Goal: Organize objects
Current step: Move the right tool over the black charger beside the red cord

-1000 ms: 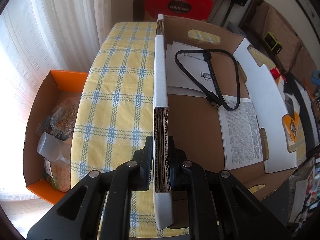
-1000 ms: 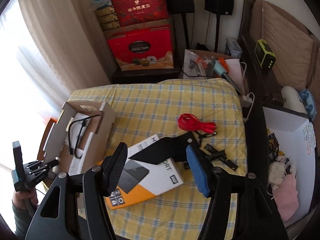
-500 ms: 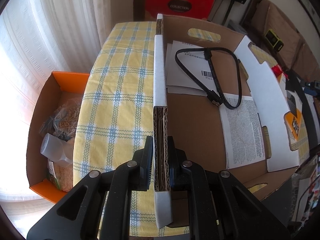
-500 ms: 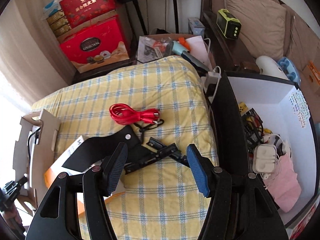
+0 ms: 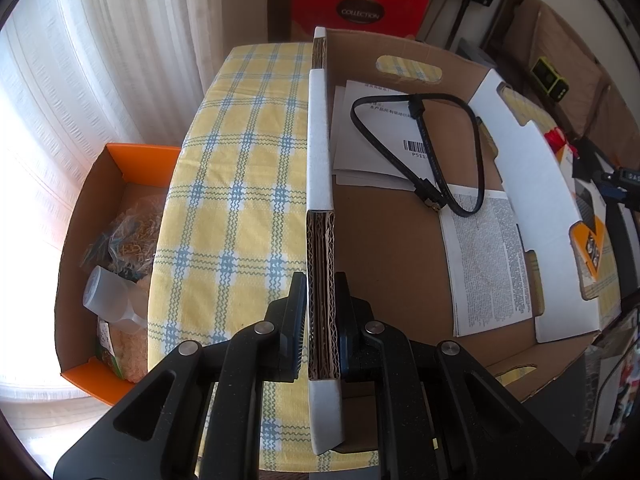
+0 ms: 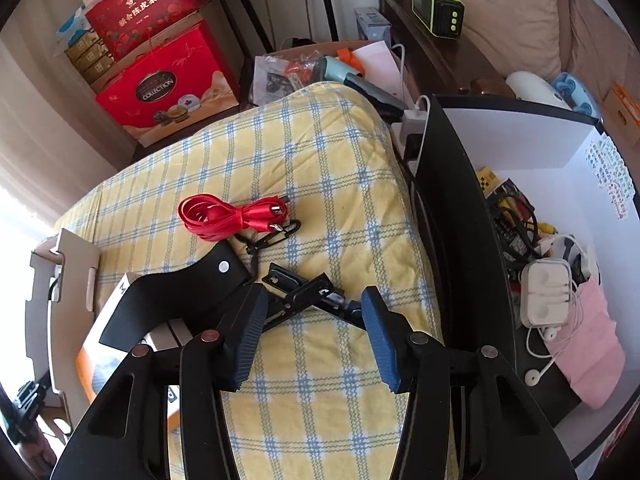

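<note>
In the left wrist view my left gripper (image 5: 322, 292) is shut on the near wall of an open cardboard box (image 5: 320, 160) standing on the yellow checked cloth. A black cable (image 5: 424, 152) and printed papers (image 5: 488, 260) lie inside the box. In the right wrist view my right gripper (image 6: 312, 320) hangs low over black bracket parts (image 6: 304, 292) and its jaws are closing. The parts lie between the blue pads (image 6: 380, 344), which do not touch them. A coiled red cable (image 6: 228, 216) lies just beyond, and a black pouch (image 6: 180, 292) rests on an orange-and-white carton (image 6: 120, 344).
An orange box (image 5: 120, 168) with bags and a bottle stands on the floor left of the table. A white bin (image 6: 560, 200) full of cables and earphones sits at the table's right edge. Red gift boxes (image 6: 168, 84) stand behind.
The right gripper has swung right and come down from over the carton to the black bracket parts, and its jaws have narrowed. The left gripper still holds the box wall.
</note>
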The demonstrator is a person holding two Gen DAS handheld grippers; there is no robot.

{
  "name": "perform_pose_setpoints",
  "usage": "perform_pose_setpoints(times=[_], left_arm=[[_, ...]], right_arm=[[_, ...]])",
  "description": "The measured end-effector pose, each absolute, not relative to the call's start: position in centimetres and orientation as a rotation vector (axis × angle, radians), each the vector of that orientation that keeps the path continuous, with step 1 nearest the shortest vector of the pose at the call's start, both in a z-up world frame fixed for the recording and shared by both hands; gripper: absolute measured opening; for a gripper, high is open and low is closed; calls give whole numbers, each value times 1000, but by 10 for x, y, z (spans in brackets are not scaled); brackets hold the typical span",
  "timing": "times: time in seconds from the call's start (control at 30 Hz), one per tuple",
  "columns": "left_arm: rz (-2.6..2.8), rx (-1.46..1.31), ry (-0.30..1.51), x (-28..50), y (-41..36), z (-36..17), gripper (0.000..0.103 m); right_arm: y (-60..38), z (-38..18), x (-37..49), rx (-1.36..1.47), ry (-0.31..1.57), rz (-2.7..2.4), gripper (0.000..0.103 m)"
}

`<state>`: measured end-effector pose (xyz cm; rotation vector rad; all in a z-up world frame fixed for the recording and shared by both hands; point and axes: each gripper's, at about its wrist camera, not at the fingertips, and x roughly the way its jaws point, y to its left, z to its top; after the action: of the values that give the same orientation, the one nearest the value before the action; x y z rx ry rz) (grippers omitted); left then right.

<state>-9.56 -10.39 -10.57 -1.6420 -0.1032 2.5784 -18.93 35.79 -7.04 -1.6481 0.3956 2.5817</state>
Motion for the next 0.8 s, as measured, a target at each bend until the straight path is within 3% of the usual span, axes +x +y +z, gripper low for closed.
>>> perform_pose_setpoints(times=[0.3, 0.5, 0.57, 0.67, 0.8], left_arm=[[2580, -1642, -110, -95, -105, -106, 12], [2580, -1641, -116, -95, -105, -107, 12], [2580, -1641, -118, -95, -104, -107, 12], [2578, -1641, -119, -95, -104, -107, 12], [2579, -1639, -111, -95, -104, -106, 12]], right_arm=[[346, -84, -198, -1716, 425, 2574, 48], [331, -90, -203, -1761, 325, 2573, 27], [330, -91, -204, -1760, 348, 2579, 14], [328, -88, -206, -1749, 352, 2576, 7], [330, -80, -207, -1733, 354, 2598, 6]])
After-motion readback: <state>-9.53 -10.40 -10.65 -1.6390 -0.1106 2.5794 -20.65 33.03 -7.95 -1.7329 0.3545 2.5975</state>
